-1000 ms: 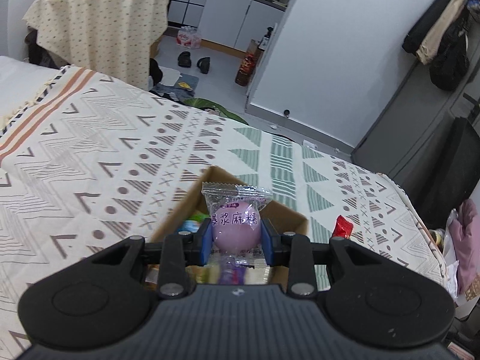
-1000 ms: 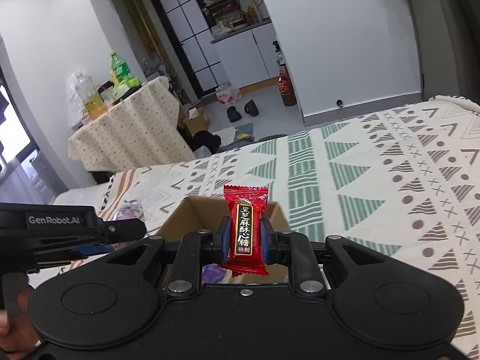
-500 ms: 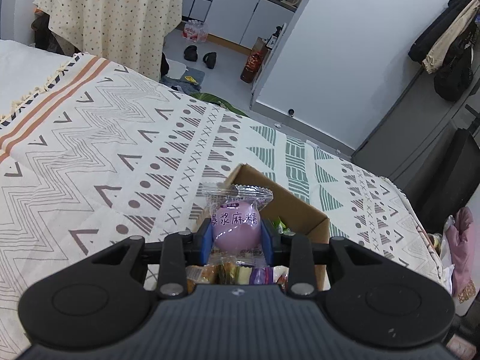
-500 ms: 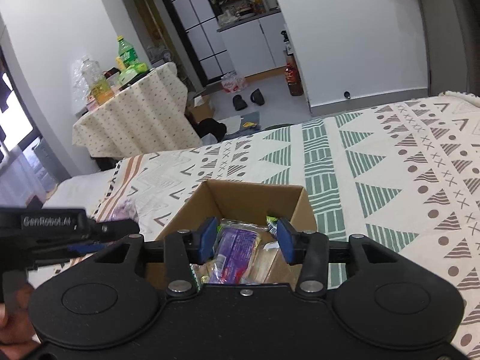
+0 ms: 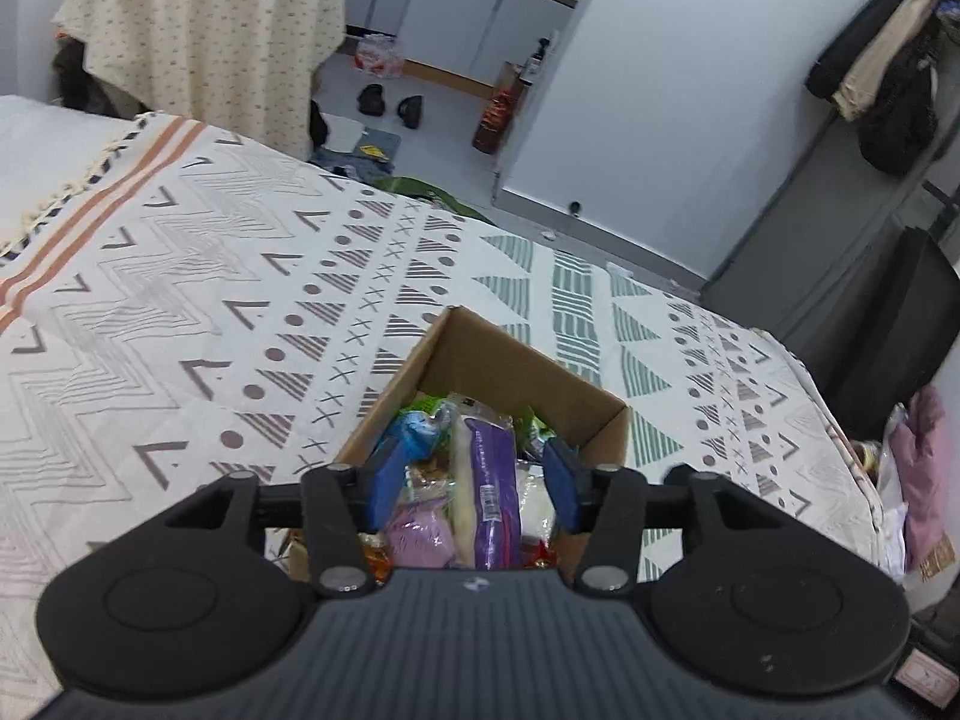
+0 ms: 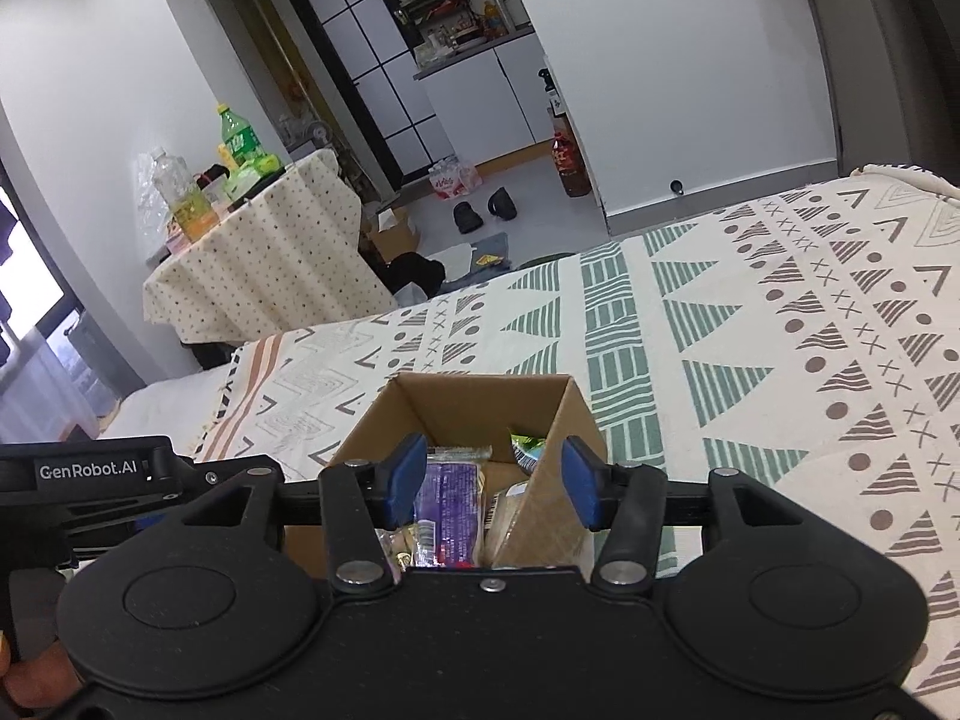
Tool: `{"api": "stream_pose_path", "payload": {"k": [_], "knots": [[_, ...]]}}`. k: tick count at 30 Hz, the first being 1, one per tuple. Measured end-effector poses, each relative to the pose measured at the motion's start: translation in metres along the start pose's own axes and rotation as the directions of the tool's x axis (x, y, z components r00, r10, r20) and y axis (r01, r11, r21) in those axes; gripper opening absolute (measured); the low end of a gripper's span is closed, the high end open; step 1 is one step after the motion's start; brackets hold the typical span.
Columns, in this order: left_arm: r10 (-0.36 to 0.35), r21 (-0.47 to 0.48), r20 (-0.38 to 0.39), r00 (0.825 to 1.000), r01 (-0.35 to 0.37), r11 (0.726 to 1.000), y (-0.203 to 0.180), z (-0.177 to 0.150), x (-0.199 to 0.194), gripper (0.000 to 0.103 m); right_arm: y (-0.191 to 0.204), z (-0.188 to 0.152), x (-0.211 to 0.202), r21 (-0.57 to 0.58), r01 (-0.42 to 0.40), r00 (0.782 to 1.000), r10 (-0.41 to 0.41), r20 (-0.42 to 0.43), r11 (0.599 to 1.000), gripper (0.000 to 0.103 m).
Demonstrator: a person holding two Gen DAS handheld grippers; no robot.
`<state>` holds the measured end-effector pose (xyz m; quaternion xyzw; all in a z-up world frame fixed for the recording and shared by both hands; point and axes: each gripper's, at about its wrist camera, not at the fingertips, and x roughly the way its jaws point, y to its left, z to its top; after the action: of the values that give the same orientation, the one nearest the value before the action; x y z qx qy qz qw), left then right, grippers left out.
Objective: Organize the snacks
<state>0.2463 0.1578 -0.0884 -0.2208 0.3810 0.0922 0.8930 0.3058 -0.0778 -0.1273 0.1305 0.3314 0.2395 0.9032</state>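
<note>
Since a moment ago, the left tongs [image 5: 474, 483] have let go of the pink snack [image 5: 420, 531], which now lies in the box [image 5: 504, 360] among other packets. Both tongs are spread wide and empty. From the left wrist view, the open cardboard box sits on the patterned bed [image 5: 180, 300] at 6 o'clock, with a purple packet [image 5: 495, 498] upright inside. The right tongs [image 6: 492, 483] hover over the box too, with the left gripper body at 9 o'clock.

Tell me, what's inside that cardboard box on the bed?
The cardboard box holds wrapped snacks: a long purple packet, a pale purple sweet, blue and green wrappers. Anything beneath them is covered.
</note>
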Motion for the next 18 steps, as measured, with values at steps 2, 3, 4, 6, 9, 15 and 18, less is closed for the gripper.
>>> {"api": "stream_pose_path", "payload": {"k": [2,3,4,6,9,15,18], "knots": [[0.013,-0.003,-0.004,1.000,-0.013,1.000,-0.001,-0.001,-0.002,0.053,-0.002,0.000,-0.005,0.003,-0.006,1.000,0.006,0.004,1.000,0.051],[0.020,-0.003,-0.005,1.000,-0.020,1.000,-0.001,-0.002,-0.004,0.053,-0.003,0.000,-0.008,0.003,-0.009,1.000,0.009,0.007,1.000,0.051],[0.026,-0.002,-0.004,1.000,-0.026,1.000,-0.002,-0.003,-0.005,0.056,-0.005,0.001,-0.011,0.004,-0.010,1.000,0.010,0.008,1.000,0.053],[0.037,0.003,0.001,0.999,-0.037,0.999,-0.004,-0.006,-0.010,0.062,-0.008,0.000,-0.016,0.005,-0.013,1.000,0.013,0.006,1.000,0.056],[0.062,0.011,0.007,0.998,-0.062,0.998,-0.009,-0.010,-0.016,0.074,-0.014,-0.003,-0.022,0.011,-0.014,1.000,0.014,-0.012,1.000,0.059],[0.079,0.023,-0.001,0.997,-0.079,0.997,-0.018,-0.020,-0.029,0.083,-0.020,-0.010,-0.041,0.006,-0.009,1.000,0.010,-0.030,1.000,0.069],[0.086,0.038,-0.012,0.996,-0.086,0.996,-0.024,-0.025,-0.037,0.084,-0.024,-0.007,-0.057,0.008,-0.013,1.000,0.013,-0.018,1.000,0.078]]}}
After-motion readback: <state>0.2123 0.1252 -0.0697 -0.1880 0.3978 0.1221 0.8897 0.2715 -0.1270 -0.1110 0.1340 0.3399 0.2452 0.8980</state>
